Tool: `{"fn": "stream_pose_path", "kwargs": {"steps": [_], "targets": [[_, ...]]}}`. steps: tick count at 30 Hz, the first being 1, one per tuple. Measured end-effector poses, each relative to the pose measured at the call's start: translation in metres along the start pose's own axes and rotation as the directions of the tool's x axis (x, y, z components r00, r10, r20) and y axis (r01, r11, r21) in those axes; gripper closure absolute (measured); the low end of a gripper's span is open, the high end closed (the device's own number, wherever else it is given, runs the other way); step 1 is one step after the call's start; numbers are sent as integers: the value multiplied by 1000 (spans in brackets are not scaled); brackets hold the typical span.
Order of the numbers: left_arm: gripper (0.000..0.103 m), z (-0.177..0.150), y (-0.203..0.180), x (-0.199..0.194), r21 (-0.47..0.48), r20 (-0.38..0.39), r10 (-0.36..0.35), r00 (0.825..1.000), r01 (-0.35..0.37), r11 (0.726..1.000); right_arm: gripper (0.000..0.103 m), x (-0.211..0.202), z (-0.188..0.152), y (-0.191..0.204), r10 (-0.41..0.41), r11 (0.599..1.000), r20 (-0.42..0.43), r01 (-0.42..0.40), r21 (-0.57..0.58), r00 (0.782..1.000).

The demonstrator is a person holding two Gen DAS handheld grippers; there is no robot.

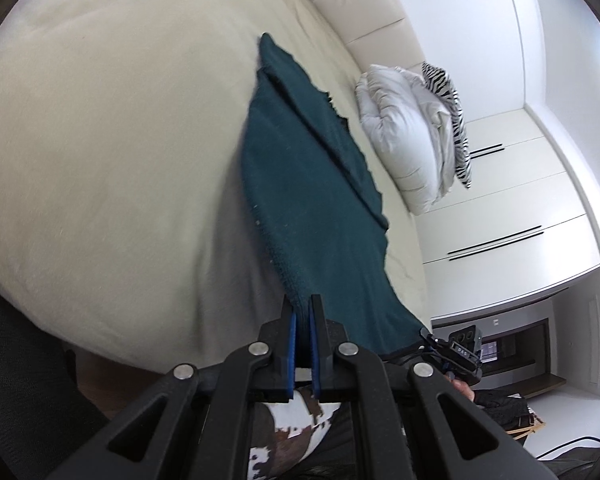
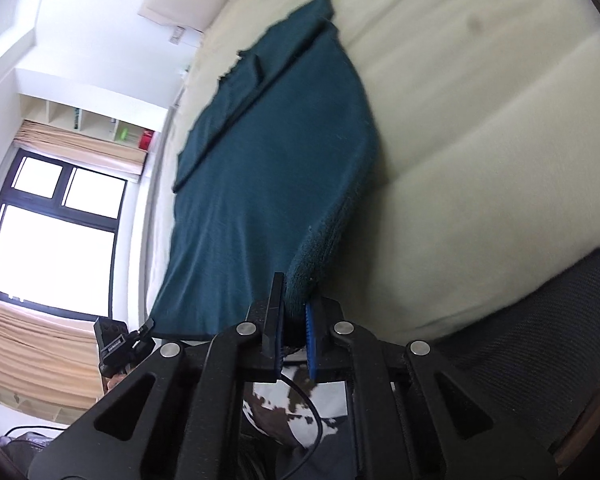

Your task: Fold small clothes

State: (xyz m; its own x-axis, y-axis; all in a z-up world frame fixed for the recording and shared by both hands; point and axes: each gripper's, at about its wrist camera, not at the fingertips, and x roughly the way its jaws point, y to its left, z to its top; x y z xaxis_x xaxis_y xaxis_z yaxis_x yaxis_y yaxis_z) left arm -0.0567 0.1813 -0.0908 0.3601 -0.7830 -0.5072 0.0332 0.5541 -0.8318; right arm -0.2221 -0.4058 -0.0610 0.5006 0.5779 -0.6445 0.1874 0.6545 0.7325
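teal garment (image 1: 312, 200) on cream bed (image 1: 100, 140), long axis running away from both grippers toward headboard (image 1: 360, 12). left gripper (image 1: 303, 316) clenched on one near corner, right gripper (image 2: 294, 312) clenched on other. fold path forward looks clear; white duvet (image 1: 404, 128), zebra pillow (image 1: 452, 112) well apart.

A dark teal knitted garment (image 1: 312, 184) (image 2: 268, 168) is spread over the cream bed, its near edge lifted at two corners, a narrower folded flap with a ragged edge being laid along one side toward the far end.
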Motion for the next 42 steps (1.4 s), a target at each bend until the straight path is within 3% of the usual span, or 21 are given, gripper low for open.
{"fn": "stream_pose_path", "kwargs": {"steps": [12,18,22,30,42], "targets": [[97,43,-33,3,7,66,-116,991,115,993,96,-9,26,37,123,991,84,-118,-64,989],[97,72,-39,8,-18,97,-163,982,166,986,96,-14,45,39,196,980,140,-190,-55,971],[97,102,-45,15,-10,128,-160,979,163,987,96,-9,69,48,228,974,185,-222,-53,956],[97,178,-44,46,-77,180,-182,967,199,977,96,18,147,65,222,975,247,-219,-37,943],[97,286,-34,119,-133,223,-100,970,132,982,96,95,289,65,126,990,316,-138,14,940]]}}
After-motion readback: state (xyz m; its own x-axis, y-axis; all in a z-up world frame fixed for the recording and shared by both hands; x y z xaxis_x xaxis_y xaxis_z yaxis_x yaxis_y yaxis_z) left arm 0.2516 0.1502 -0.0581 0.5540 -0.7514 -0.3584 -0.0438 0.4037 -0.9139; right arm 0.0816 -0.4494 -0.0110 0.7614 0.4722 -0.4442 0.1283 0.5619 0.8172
